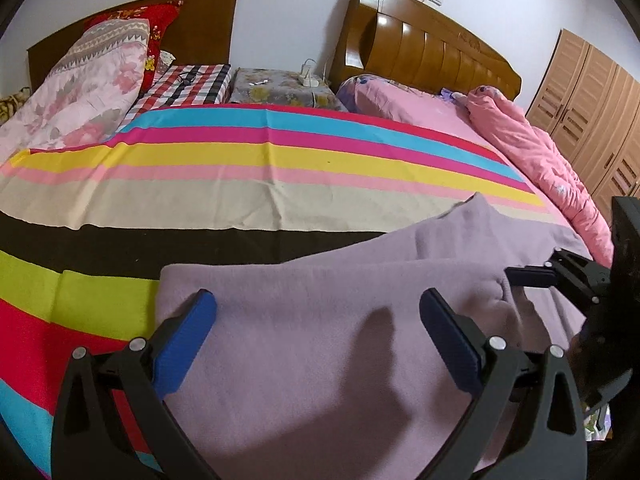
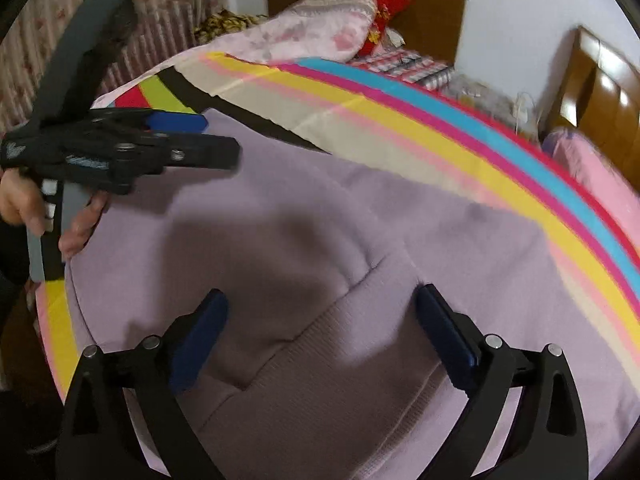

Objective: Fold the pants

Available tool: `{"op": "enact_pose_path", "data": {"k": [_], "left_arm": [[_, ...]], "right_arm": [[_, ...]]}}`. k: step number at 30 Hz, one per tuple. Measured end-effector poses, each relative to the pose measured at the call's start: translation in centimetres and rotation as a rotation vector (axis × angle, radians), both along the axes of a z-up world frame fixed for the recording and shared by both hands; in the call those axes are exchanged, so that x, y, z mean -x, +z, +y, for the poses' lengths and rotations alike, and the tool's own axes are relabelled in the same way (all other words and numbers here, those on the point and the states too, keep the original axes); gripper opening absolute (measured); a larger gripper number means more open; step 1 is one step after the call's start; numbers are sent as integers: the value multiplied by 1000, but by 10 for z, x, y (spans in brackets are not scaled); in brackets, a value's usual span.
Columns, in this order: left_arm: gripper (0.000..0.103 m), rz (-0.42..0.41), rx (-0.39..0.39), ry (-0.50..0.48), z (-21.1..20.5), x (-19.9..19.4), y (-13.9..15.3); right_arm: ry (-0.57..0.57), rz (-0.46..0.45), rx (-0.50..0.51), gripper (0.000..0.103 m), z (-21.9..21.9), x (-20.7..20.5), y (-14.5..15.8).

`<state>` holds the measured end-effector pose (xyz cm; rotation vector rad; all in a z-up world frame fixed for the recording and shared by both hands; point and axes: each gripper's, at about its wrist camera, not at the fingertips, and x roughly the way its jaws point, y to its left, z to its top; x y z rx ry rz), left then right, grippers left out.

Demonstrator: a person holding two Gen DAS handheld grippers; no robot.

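**Mia:** Left wrist camera first. What is closest?

**Ben:** The left gripper (image 1: 318, 344). Its two blue fingers (image 1: 186, 344) are spread wide, with nothing between them. Under them lie the purple pants (image 1: 320, 360), soft and fuzzy.

**Mia:** Where are the pants?

**Ben:** Spread on the striped sheet (image 1: 240, 160) on the bed, at the near edge. One fold of cloth already lies over another part, so I think the folding has begun.

**Mia:** And the other tool?

**Ben:** The right gripper (image 1: 528, 276) pokes in from the right side, low over the pants. In its own camera the right gripper (image 2: 322, 340) is spread wide too, holding nothing. The stretchy ribbed waistband (image 2: 320, 380) sits right below it.

**Mia:** Why are both hanging there with wide jaws?

**Ben:** I think they are getting ready to pinch the cloth, one on each side, so it lifts evenly.

**Mia:** What is farther back?

**Ben:** A flowery quilt (image 1: 80, 88) and a red pillow (image 1: 158, 36) by a dark headboard (image 1: 200, 28). Then a checked cloth (image 1: 188, 84), a white power strip (image 1: 310, 78), a pink blanket (image 1: 532, 152), and a wooden wardrobe (image 1: 592, 104) in the corner.
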<state>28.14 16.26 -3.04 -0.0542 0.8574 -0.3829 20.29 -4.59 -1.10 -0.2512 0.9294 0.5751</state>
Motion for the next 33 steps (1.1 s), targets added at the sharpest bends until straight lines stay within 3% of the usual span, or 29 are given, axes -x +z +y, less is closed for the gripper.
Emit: {"op": "enact_pose_path", "data": {"k": [5, 8, 11, 16, 19, 21, 27, 29, 31, 33], "left_arm": [[101, -1, -26, 3, -3, 1, -2], [101, -2, -36, 3, -4, 1, -2], [101, -4, -46, 4, -6, 2, -2], [101, -5, -84, 10, -10, 2, -3], [101, -4, -102, 11, -12, 2, -4], [101, -4, -123, 13, -15, 2, -4], [101, -8, -208, 19, -27, 3, -6], [101, -39, -229, 61, -26, 8, -1], [101, -118, -254, 161, -29, 26, 16], [101, -190, -176, 139, -44, 58, 36]], "right_arm": [[-69, -65, -33, 92, -20, 28, 24], [-72, 14, 23, 94, -27, 32, 2], [-137, 109, -83, 94, -44, 29, -4], [-130, -8, -26, 96, -43, 59, 15], [-129, 44, -14, 95, -52, 66, -4], [-170, 111, -70, 95, -69, 66, -11], [-232, 65, -22, 95, -99, 87, -9], [-257, 54, -13, 95, -110, 97, -10], [-289, 26, -23, 96, -122, 107, -5], [-311, 13, -43, 96, -134, 119, -3]]}}
